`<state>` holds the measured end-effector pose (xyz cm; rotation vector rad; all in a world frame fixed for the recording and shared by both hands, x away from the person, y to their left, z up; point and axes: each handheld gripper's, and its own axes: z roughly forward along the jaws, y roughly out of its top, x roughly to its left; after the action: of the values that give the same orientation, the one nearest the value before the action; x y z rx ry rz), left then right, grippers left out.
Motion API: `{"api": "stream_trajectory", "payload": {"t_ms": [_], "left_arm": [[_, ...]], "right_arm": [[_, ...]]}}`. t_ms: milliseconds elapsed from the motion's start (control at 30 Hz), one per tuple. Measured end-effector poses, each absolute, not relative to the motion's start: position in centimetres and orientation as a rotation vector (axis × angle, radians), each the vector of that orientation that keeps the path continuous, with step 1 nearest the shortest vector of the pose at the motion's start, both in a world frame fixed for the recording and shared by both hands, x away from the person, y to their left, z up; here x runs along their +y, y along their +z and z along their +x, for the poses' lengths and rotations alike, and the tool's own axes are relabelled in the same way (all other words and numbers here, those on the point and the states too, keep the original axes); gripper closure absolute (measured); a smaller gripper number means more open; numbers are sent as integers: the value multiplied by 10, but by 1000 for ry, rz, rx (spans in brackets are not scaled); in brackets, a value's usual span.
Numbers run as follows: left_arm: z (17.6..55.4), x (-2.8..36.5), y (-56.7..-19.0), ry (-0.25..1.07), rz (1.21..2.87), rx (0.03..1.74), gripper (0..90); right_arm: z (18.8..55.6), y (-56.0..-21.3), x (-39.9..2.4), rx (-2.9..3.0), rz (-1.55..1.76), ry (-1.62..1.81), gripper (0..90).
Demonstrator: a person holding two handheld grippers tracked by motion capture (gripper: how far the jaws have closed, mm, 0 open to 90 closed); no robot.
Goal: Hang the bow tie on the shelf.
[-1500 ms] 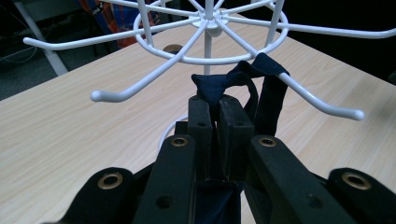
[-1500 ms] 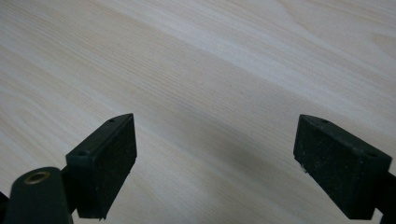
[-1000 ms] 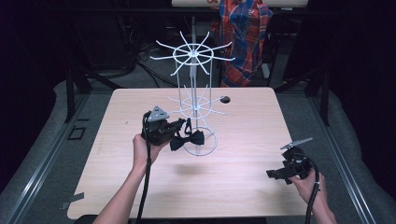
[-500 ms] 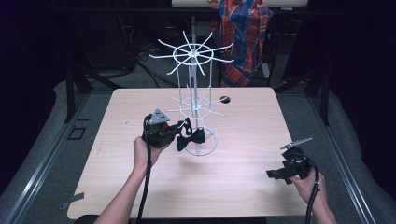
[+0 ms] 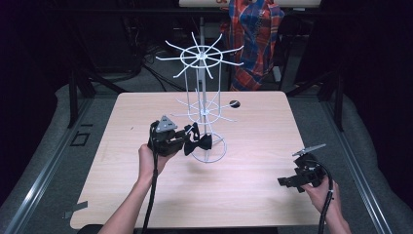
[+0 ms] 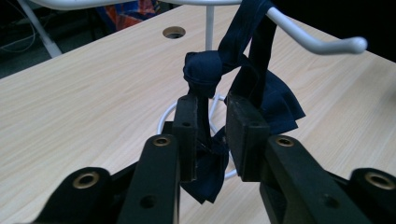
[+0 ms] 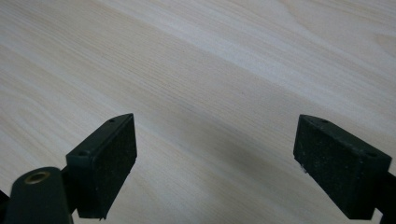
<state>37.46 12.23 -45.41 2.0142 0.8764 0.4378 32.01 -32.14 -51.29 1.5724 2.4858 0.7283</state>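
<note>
**A:** Pale wood-grain table (image 5: pixel 146 195) under the lights, dark room all round, grey floor at the sides, black cables behind, and a plaid cloth (image 5: pixel 255 34) hanging at the back.

**B:** There's a round hole (image 5: pixel 234 104) in the tabletop near the far edge, and in the middle stands a white wire rack (image 5: pixel 200 105), two tiers of spokes over a ring base.

**A:** The thing to watch is the dark navy bow tie (image 5: pixel 199 142). It sits low against the rack, just above the ring base, right in front of the left gripper (image 5: pixel 184 141).

**B:** The left gripper view gives the detail. The bow tie (image 6: pixel 219 74) has a tight knot at the centre, its strap looped up over a white spoke (image 6: pixel 322 39), wings drooping. The left gripper (image 6: pixel 212 135) has its jaws close together with fabric between them, pinching the tie below the knot.

**A:** The high view can't show that pinch. It does show the right gripper (image 5: pixel 287 181), well apart, near the table's right front corner.

**B:** In its own view the right gripper (image 7: pixel 215 158) has its jaws spread wide over bare wood, holding nothing.
</note>
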Motion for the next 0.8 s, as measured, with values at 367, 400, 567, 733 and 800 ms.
{"api": "stream_trajectory", "payload": {"t_ms": [367,400,567,733,800], "left_arm": [[373,131,-449,432,2057,931,348],[371,132,-447,426,2070,929,314],[366,140,-441,427,2098,931,242],[359,148,-439,412,2142,956,168],[357,149,-439,413,2146,960,154]], "right_arm": [[320,-512,-322,2491,1567,724,131],[320,-512,-322,2491,1567,724,130],[320,-512,-322,2488,1567,726,130],[320,-512,-321,2486,1565,719,129],[319,-511,-321,2482,1565,718,128]]}}
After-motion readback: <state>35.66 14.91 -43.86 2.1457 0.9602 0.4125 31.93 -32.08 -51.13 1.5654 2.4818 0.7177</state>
